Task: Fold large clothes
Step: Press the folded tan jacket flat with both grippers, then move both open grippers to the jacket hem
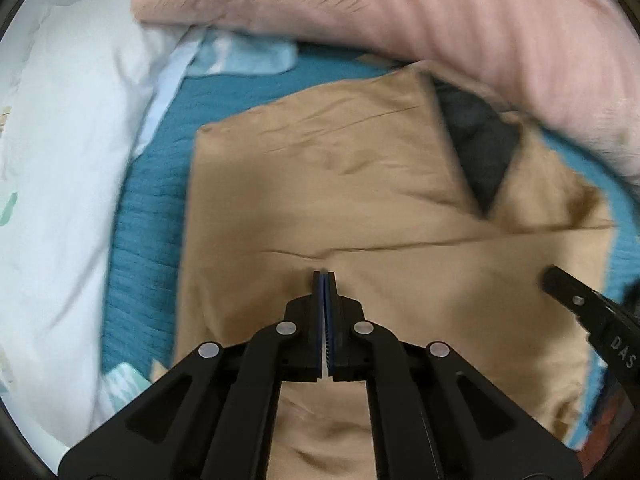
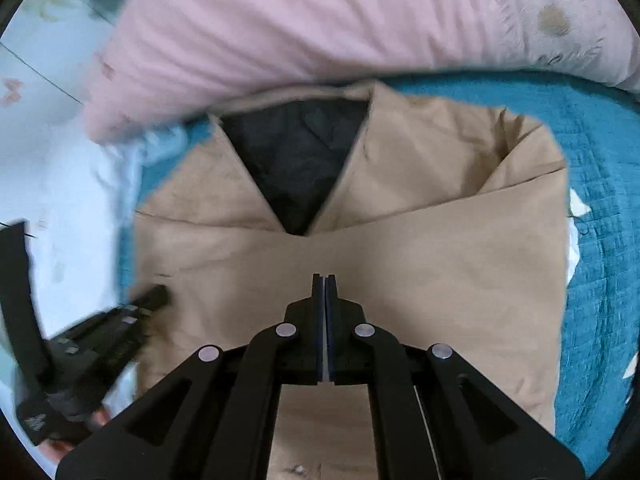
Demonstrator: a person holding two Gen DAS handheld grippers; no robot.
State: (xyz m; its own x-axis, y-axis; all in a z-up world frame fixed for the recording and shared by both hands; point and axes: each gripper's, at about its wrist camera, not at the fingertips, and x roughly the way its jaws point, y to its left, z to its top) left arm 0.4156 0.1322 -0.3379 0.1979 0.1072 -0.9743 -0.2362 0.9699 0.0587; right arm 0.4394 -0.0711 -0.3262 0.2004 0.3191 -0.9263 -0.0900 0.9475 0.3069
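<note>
A tan jacket [image 1: 360, 208] with a dark lining [image 1: 480, 152] lies folded flat on a teal bedspread [image 1: 152, 208]; it also shows in the right wrist view [image 2: 400, 260], lining [image 2: 296, 164] at its collar. My left gripper [image 1: 324, 276] is shut and empty, above the jacket's near-middle fold. My right gripper [image 2: 324, 278] is shut and empty, above the jacket's middle. Each gripper shows in the other's view: the right one at the jacket's right edge [image 1: 560, 284], the left one at its left edge [image 2: 156, 296].
A pink quilt [image 1: 400, 12] lies bunched along the far side, touching the jacket's collar end; it also fills the top of the right wrist view [image 2: 320, 20]. A white duvet [image 1: 60, 200] lies left of the jacket. The teal bedspread [image 2: 600, 240] extends right.
</note>
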